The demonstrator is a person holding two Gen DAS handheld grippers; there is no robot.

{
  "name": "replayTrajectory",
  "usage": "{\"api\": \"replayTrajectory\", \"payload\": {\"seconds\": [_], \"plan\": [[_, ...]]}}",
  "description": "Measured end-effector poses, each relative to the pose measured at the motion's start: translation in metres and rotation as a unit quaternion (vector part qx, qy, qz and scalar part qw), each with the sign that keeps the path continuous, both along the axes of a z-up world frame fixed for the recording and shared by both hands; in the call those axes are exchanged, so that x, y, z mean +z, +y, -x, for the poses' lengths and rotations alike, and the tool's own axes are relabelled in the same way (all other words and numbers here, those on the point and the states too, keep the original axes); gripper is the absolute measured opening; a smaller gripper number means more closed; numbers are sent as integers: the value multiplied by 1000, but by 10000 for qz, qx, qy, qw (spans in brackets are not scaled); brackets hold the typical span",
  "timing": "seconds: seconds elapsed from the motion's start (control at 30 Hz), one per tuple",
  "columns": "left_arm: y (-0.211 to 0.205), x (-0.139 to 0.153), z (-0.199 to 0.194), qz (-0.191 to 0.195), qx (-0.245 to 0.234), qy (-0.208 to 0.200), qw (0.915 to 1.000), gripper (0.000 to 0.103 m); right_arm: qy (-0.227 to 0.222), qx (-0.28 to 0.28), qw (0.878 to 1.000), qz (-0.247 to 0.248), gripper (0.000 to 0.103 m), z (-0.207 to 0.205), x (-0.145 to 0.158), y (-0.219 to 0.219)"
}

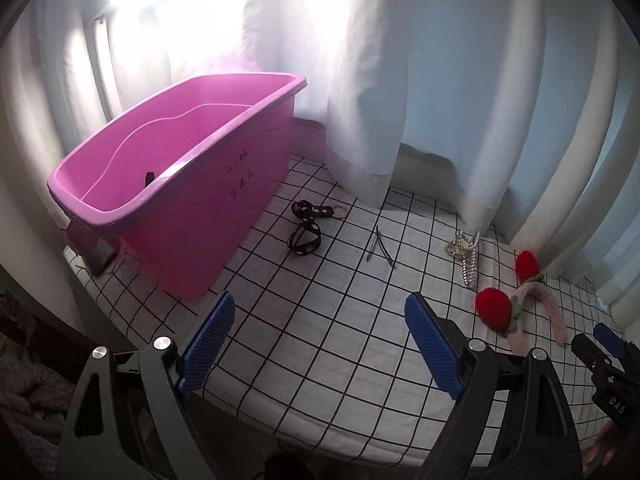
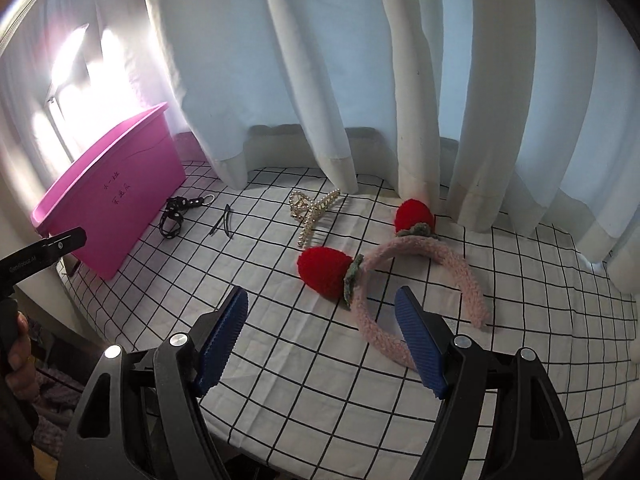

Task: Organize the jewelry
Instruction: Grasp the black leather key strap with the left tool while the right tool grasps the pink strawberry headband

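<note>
A pink bin (image 1: 168, 184) stands at the left of the checked cloth; it also shows in the right wrist view (image 2: 108, 196). Beside it lie a black studded strap (image 1: 306, 226) (image 2: 176, 216), a thin dark hair clip (image 1: 378, 246) (image 2: 222, 222), a pearl claw clip (image 1: 466, 254) (image 2: 314, 214) and a pink fuzzy headband with red strawberries (image 1: 524, 312) (image 2: 400, 280). My left gripper (image 1: 320, 312) is open and empty above the cloth, in front of the bin. My right gripper (image 2: 322, 312) is open, empty, just short of the headband.
White curtains (image 2: 360, 80) hang along the back edge of the cloth-covered surface (image 2: 320, 380). A small dark item (image 1: 149, 178) lies inside the bin. The surface's front-left edge drops off near the bin.
</note>
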State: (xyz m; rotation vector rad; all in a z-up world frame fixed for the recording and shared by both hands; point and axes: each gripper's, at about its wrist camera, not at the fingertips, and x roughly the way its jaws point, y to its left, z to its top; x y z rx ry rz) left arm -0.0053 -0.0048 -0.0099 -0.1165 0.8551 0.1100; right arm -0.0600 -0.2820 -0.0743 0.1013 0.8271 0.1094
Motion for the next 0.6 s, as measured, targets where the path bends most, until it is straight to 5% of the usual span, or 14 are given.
{"api": "replayTrajectory", "payload": {"seconds": [0.3,0.6], "plan": [[15,-39,-45,-133,-49,21,9999,85,146,-794,9967,-103,73,-13,-51,-24],[26,-92,-87,-97,-133,-37,9999,85,87,-867,9960,204,73,-42,-100,-16]]}}
